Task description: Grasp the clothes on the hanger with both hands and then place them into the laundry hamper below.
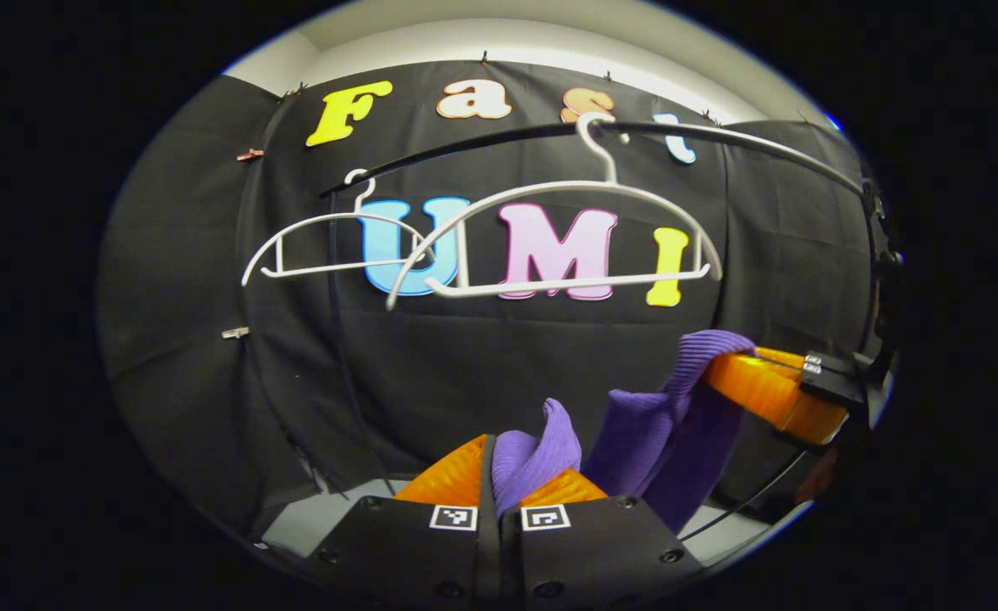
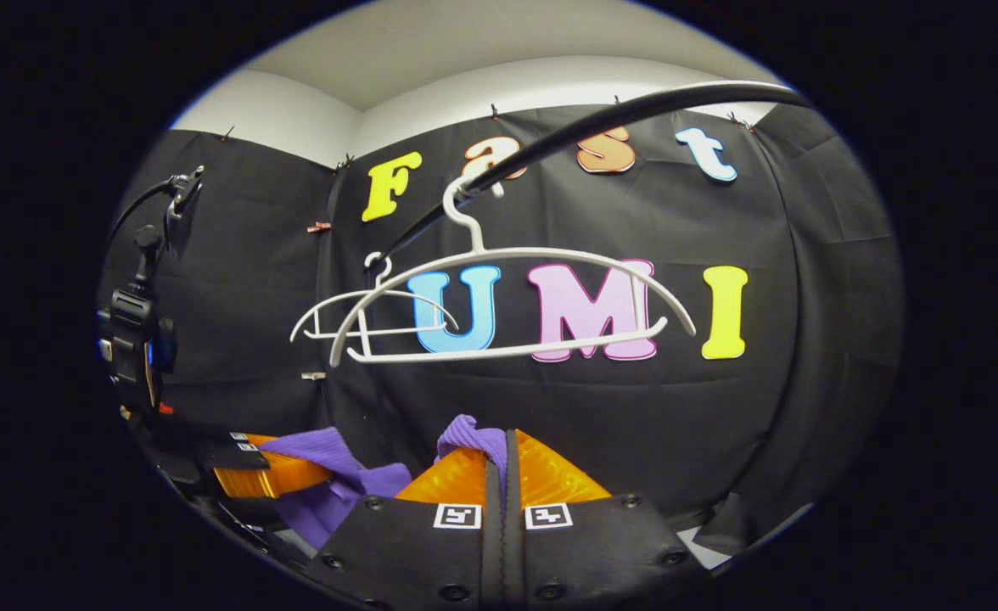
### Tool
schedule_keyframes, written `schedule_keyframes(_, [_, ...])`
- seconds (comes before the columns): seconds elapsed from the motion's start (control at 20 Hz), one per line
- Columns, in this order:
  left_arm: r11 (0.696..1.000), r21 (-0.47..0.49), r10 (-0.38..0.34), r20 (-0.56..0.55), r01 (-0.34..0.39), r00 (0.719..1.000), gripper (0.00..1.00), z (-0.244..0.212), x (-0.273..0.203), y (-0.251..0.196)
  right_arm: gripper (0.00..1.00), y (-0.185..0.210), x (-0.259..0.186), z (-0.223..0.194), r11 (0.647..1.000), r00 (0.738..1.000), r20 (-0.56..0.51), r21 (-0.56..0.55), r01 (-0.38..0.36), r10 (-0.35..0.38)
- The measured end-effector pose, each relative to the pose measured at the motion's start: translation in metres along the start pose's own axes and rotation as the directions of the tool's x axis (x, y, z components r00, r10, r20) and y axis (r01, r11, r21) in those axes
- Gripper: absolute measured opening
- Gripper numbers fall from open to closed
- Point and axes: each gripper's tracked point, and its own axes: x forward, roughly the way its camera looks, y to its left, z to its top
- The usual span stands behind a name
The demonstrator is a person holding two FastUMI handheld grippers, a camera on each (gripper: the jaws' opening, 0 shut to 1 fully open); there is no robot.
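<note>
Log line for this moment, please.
left gripper: shut on purple garment | right gripper: shut on purple garment | hangers: bare on rail

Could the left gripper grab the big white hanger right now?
Probably not. The left gripper is shut on the purple garment, so it's busy; the big white hanger hangs bare above it.

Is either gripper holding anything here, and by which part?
Both hold the purple garment. The left gripper pinches a bunched fold of it; the right gripper pinches another fold. Both white hangers hang bare.
</note>
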Motion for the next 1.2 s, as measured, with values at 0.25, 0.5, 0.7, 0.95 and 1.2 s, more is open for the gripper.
schedule_keyframes(0.25, [0.997, -0.031, -0.066, -0.029, 0.065, 0.997, 0.05, -0.011, 0.012, -0.027, 0.04, 0.01, 0.006, -0.024, 0.999, 0.997, -0.073, 0.02, -0.026, 0.027])
schedule_keyframes(0.5, [0.993, -0.104, -0.077, -0.147, 0.062, 0.986, 0.05, -0.085, 0.033, -0.031, 0.04, -0.007, 0.001, -0.101, 0.999, 0.973, -0.231, 0.037, 0.005, 0.004])
schedule_keyframes(0.7, [0.997, -0.075, -0.034, -0.27, 0.015, 0.962, 0.05, -0.155, 0.046, -0.021, 0.05, -0.026, -0.01, -0.183, 1.0, 0.921, -0.388, 0.0, 0.028, -0.026])
schedule_keyframes(0.95, [0.997, -0.082, -0.024, -0.435, -0.013, 0.9, 0.05, -0.253, 0.058, -0.013, 0.05, -0.044, -0.032, -0.282, 0.999, 0.824, -0.566, -0.035, 0.029, -0.043])
schedule_keyframes(1.2, [0.992, -0.01, 0.097, -0.584, -0.126, 0.806, 0.06, -0.324, 0.061, 0.019, 0.1, -0.062, -0.057, -0.346, 0.995, 0.704, -0.703, -0.055, 0.086, -0.1])
